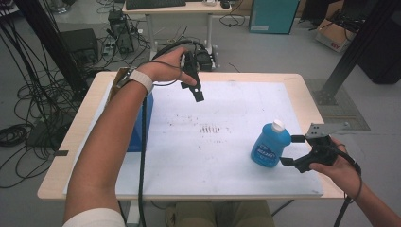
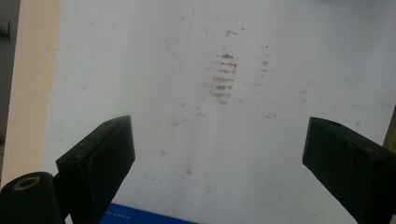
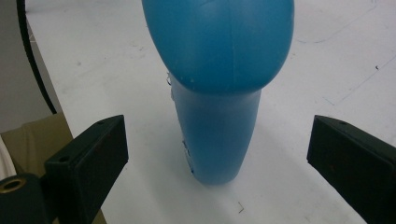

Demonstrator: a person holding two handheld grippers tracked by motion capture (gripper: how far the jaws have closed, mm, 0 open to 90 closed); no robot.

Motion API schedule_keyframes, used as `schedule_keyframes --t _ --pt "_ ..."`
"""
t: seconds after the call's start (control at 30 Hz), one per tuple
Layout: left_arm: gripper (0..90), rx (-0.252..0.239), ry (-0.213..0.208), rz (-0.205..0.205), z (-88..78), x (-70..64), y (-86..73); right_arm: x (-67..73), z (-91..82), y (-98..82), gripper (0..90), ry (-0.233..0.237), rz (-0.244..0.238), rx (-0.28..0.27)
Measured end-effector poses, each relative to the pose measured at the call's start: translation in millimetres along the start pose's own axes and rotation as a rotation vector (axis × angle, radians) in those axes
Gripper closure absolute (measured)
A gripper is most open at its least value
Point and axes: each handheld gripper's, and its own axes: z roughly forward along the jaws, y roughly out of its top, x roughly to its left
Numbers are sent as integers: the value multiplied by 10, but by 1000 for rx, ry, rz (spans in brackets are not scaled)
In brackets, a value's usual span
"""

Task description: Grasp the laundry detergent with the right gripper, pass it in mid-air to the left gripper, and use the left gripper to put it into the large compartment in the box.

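A blue plastic bottle [image 1: 270, 144] with a white cap stands upright on the white mat [image 1: 227, 109] at the right. My right gripper [image 1: 287, 150] is open just to its right, one jaw on either side of the bottle's near edge without closing on it. In the right gripper view the bottle [image 3: 219, 93] rises between the spread jaws of the right gripper [image 3: 217, 140]. My left gripper [image 1: 195, 90] is held up over the mat's far left part. In its own view the left gripper [image 2: 219, 140] is open and empty above dark scuff marks [image 2: 223, 77].
A blue box [image 1: 142, 123] sits at the mat's left edge under the left forearm; its edge [image 2: 140, 217] shows in the left gripper view. The wooden table rim [image 1: 302, 82] frames the mat. Behind stand a desk [image 1: 179, 9], floor cables [image 1: 19, 109] and black posts [image 1: 352, 52].
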Motion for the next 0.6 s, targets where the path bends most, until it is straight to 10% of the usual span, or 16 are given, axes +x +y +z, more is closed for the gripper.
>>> schedule_keyframes --t 0.6 --pt "93 -6 -7 -20 20 -6 -15 8 -13 -7 56 1 0 -5"
